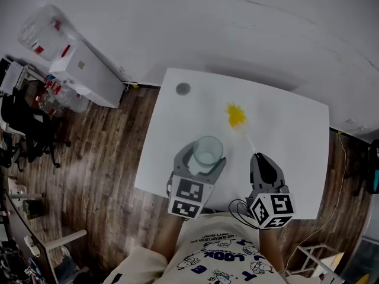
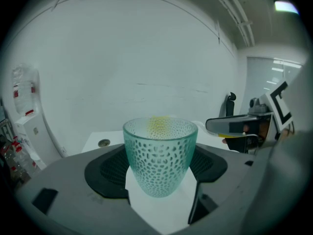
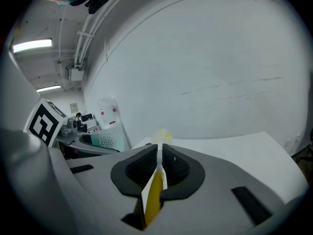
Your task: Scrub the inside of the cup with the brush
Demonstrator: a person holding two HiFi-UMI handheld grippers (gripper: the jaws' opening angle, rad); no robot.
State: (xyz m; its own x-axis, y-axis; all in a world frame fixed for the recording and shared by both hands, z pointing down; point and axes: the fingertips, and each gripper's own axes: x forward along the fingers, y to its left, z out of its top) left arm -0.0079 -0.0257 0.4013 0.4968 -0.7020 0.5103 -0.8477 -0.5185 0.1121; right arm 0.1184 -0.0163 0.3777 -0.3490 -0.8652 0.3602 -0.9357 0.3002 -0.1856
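Opening upward, a dimpled teal glass cup (image 2: 160, 155) is clasped by fingers of the left gripper (image 1: 200, 160). A yellow-bristled white brush (image 1: 236, 116), pinched by fingers of the right gripper (image 1: 259, 157), should be tipped bristles-down inside.

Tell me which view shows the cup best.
Left gripper view: the whole dimpled teal cup sits clamped in the left gripper. Head view shows mainly its rim from above; right gripper view catches a small part.

Head camera looks steeply down; both gripper cameras look across the table (image 1: 284, 135)
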